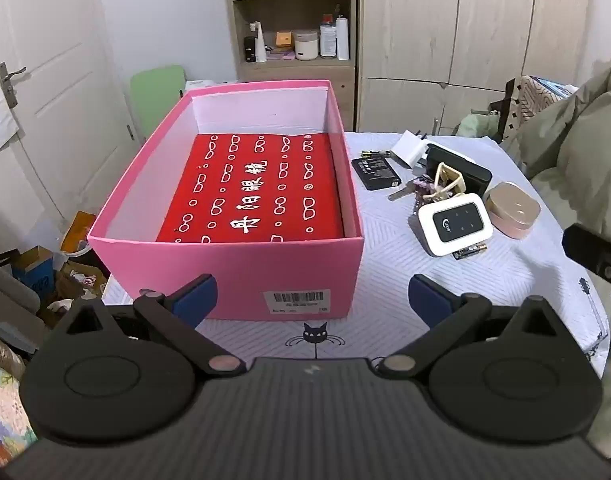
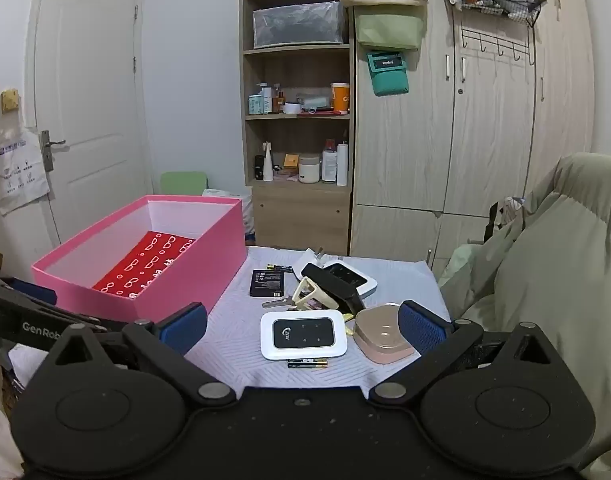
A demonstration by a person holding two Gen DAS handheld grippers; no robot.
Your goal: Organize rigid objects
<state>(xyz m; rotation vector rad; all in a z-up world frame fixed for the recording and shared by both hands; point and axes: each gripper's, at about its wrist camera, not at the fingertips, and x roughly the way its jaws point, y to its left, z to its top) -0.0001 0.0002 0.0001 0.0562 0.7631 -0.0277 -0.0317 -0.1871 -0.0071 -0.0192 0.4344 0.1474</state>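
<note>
Pink box [image 1: 241,268] at 12 o'clock — both grippers' fingers [image 1: 195,294] [image 2: 419,326] spread wide, empty; keys [image 2: 279,302] half hidden.

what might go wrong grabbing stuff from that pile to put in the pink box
The white pocket router probably rests partly on an AAA battery; lifting it may send the battery rolling off the table. Keys, a cream clip and a black case overlap, so one grab may drag the others. The rounded gold case could slip from the right hand-held gripper.
</note>
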